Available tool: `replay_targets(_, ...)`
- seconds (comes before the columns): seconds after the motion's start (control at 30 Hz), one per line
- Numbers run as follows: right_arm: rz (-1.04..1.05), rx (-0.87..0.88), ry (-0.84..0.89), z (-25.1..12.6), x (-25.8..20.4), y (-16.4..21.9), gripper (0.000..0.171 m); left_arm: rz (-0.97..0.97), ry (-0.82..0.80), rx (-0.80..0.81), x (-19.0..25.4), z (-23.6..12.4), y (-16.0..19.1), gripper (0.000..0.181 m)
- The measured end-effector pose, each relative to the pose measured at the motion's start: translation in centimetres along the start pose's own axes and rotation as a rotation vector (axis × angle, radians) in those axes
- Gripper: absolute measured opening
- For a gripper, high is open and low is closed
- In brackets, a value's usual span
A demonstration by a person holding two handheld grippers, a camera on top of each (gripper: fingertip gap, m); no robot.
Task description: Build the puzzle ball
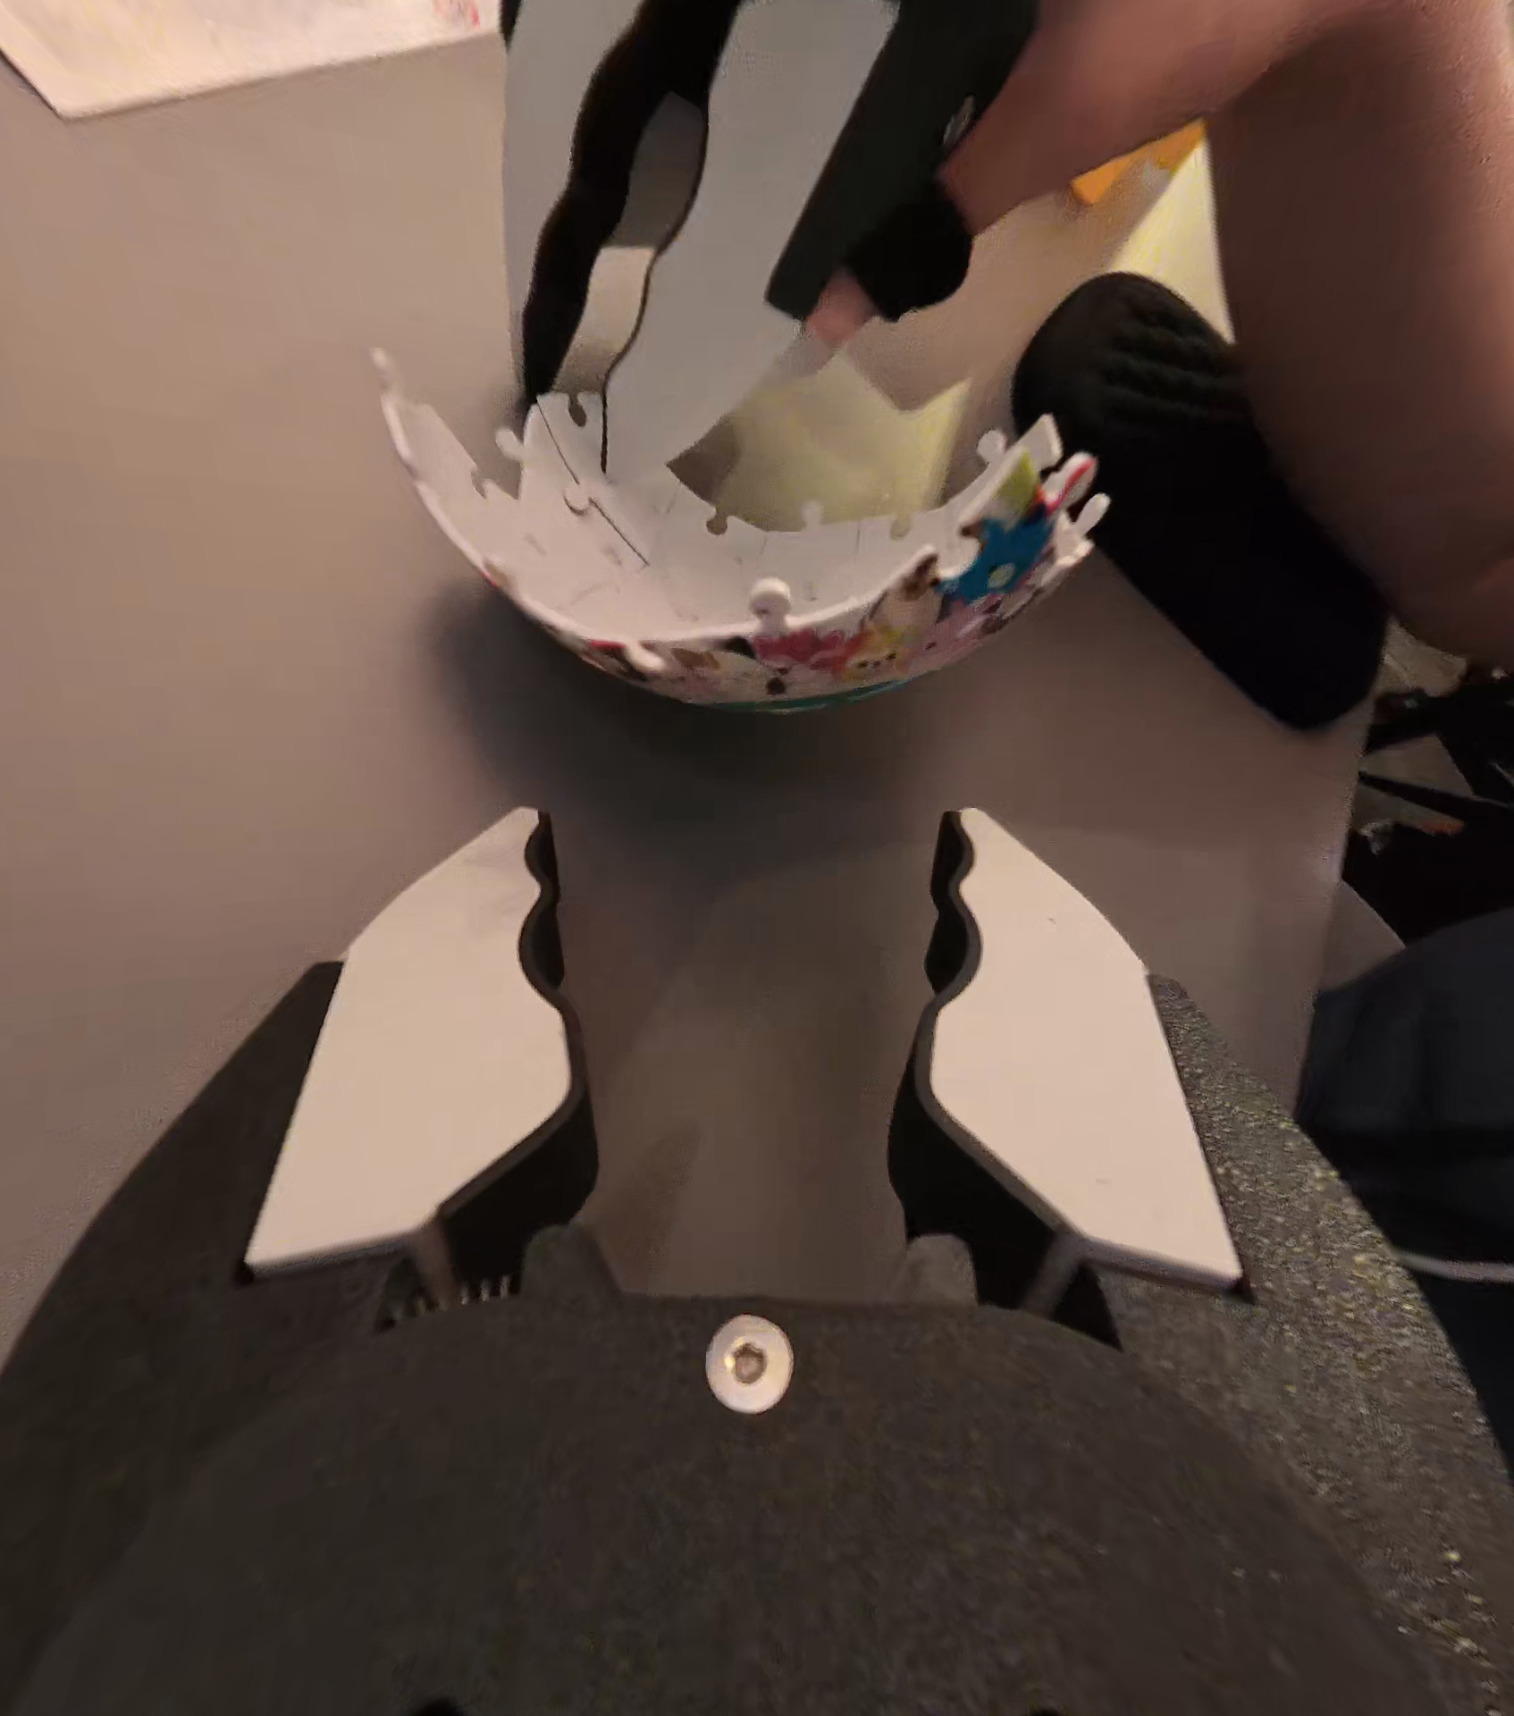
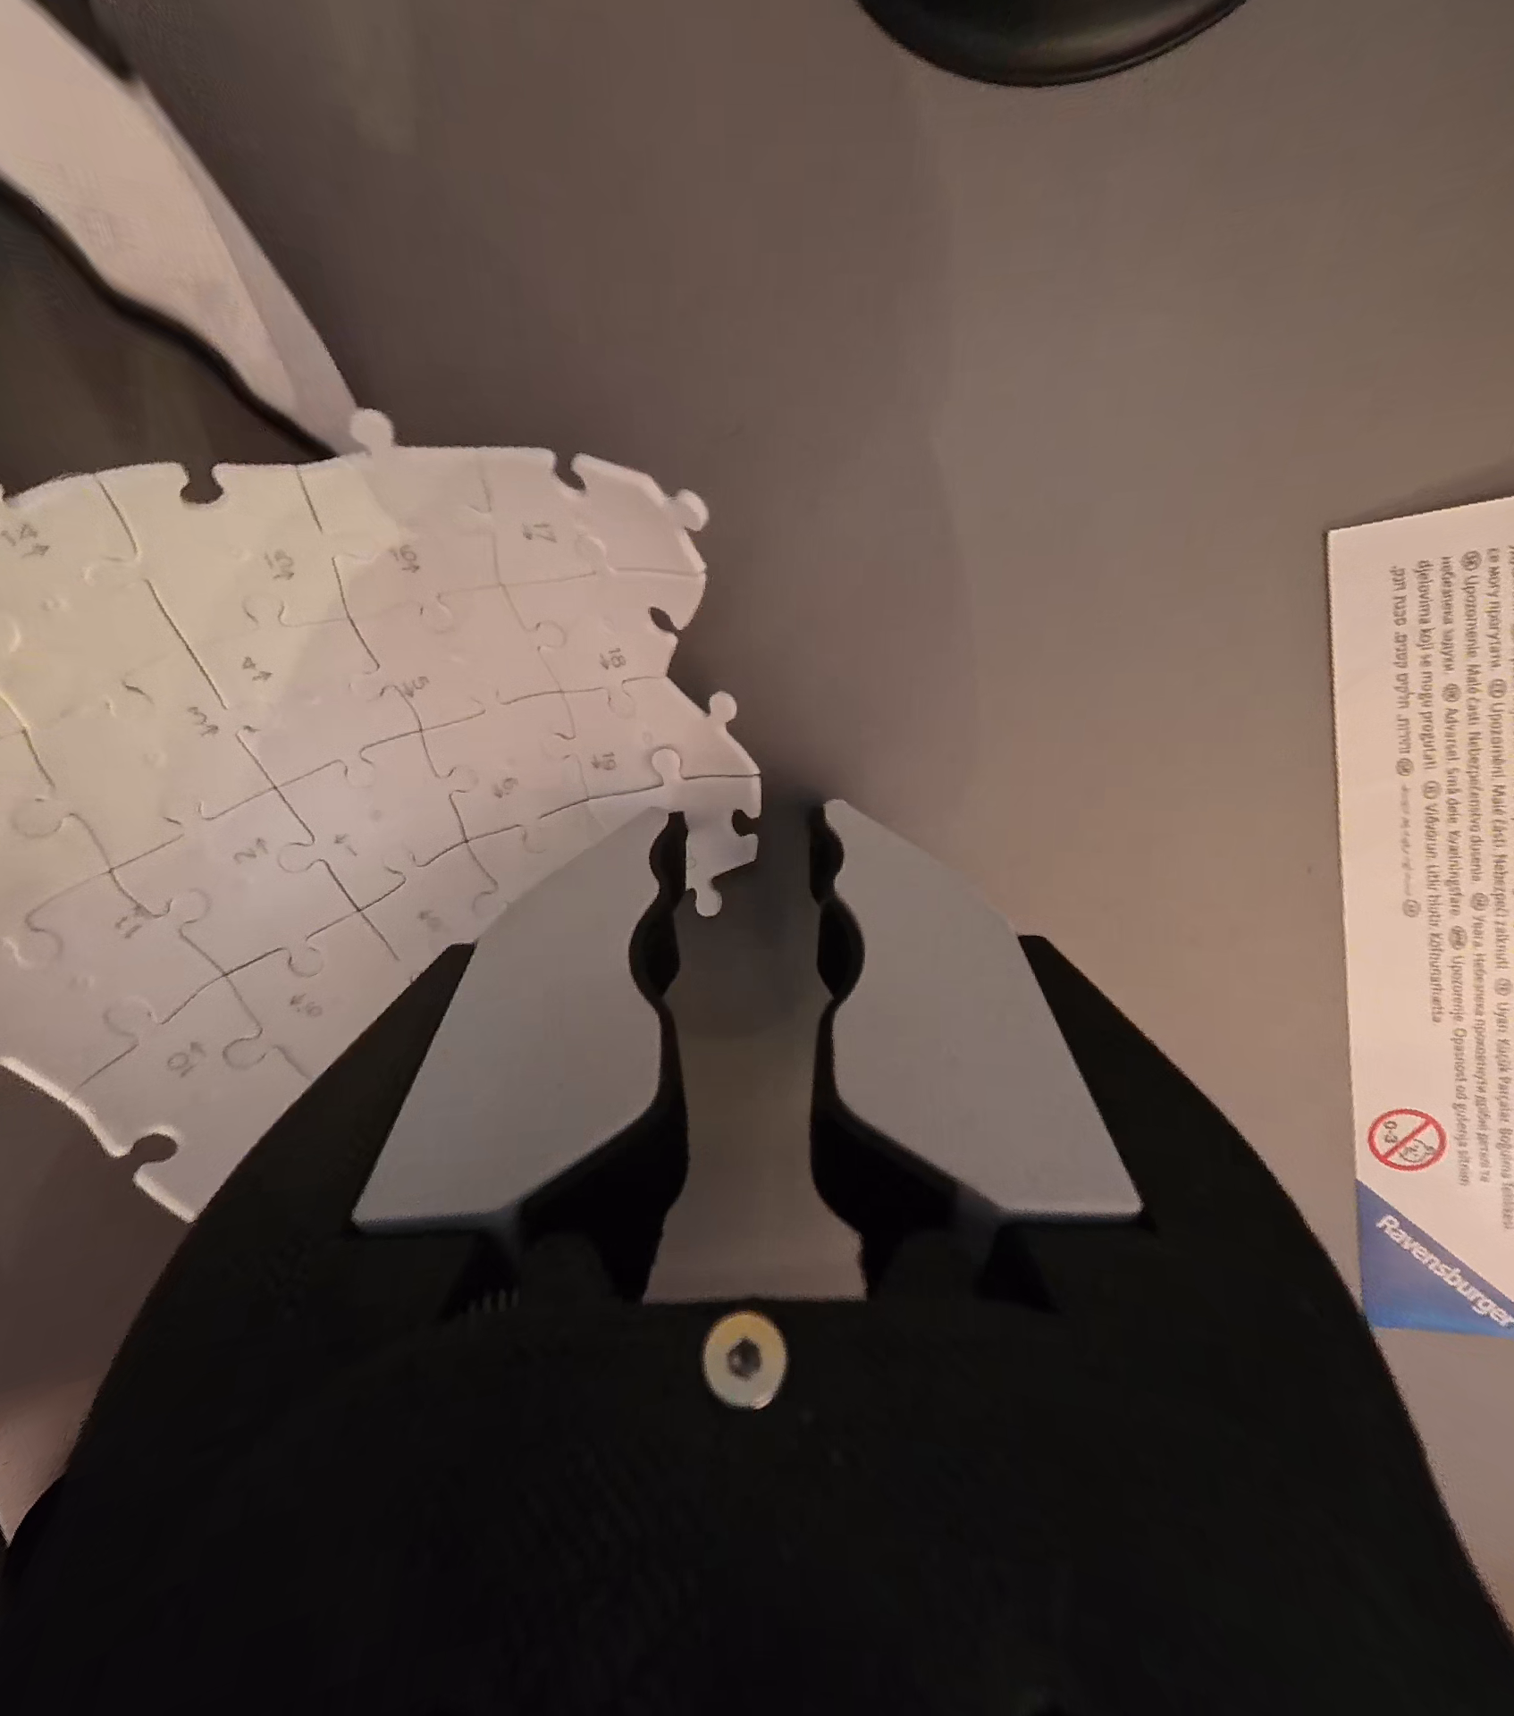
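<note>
Currently, your left gripper (image 1: 742, 817) is spread open, empty, near the half-built puzzle ball (image 1: 735, 576) on the grey table (image 1: 131, 557). Your right gripper (image 2: 749, 817) hangs parted at its rim; whether it grips is unclear. Printed leaflet (image 2: 1478, 882) lies right.

left tongs (image 1: 742, 826) agape, empty | puzzle bowl (image 1: 735, 557) on table (image 1: 131, 557) ahead

Support surface: 1 flat, matte grey table (image 1: 131, 557). Resting directly on it: the half-built puzzle ball shell (image 1: 735, 594), open side up, near the table's middle; 1 white printed leaflet (image 2: 1478, 910) with a blue corner band, lying flat and well apart from the shell.
</note>
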State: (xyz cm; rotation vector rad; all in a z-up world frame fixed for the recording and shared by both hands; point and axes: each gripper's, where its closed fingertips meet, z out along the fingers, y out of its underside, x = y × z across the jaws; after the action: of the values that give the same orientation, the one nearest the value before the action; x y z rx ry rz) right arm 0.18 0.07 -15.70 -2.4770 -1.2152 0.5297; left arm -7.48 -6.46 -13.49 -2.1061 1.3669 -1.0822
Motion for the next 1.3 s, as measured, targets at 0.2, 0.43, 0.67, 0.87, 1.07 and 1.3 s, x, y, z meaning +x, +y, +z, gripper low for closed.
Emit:
replay_targets(0.2, 0.024, 0.007, -0.012, 0.0, 0.0, 0.0, 0.027, 0.012, -0.139, 0.039, 0.1, 2.3, -1.0, 0.08)
replay_targets(0.43, 0.066, 0.021, -0.029, 0.0, 0.1, -0.1, 0.024, 0.057, -0.29, 0.068, -0.8, 3.7, -1.7, 0.084)
replay_targets(0.67, 0.069, 0.03, -0.059, 0.0, 0.1, -0.2, 0.024, 0.014, -0.2, 0.123, -0.5, 3.2, -2.3, 0.078)
replay_targets(0.87, 0.09, 0.062, -0.117, -0.1, 0.0, -0.4, 0.025, 0.004, -0.168, 0.13, -0.5, 3.0, -2.4, 0.074)
replay_targets(1.07, 0.069, 0.069, -0.083, 0.0, 0.6, -0.6, 0.025, 0.016, -0.168, 0.121, -0.6, 3.1, -2.4, 0.073)
replay_targets(1.3, 0.015, 0.066, -0.085, -0.1, 0.5, -0.6, 0.031, 0.005, -0.16, 0.128, -0.8, 3.1, -2.7, 0.072)
